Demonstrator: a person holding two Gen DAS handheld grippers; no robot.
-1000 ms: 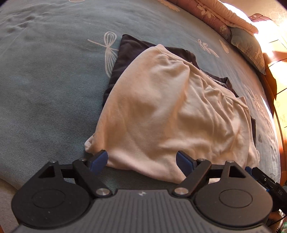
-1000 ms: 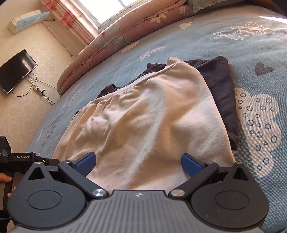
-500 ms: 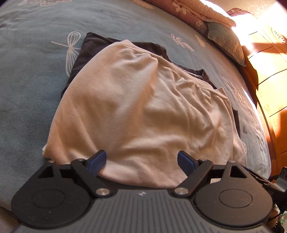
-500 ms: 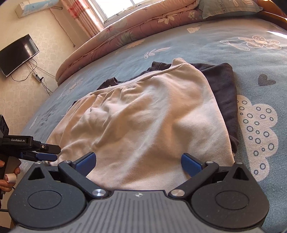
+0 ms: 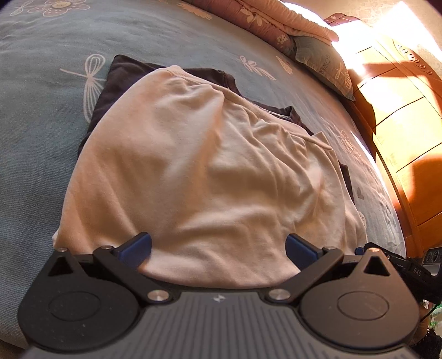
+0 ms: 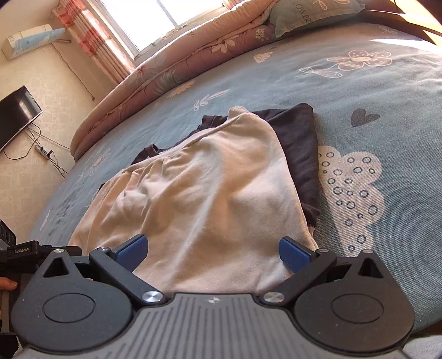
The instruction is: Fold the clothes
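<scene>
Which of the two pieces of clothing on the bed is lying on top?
The cream garment lies on top. The dark garment sits beneath it, showing only as a border along the far and side edges.

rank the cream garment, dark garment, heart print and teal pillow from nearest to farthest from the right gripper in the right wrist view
From the right gripper:
1. cream garment, between the open fingers.
2. dark garment, beneath it, showing on the right.
3. heart print, farther right on the bedspread.
4. teal pillow, at the far end.
</scene>
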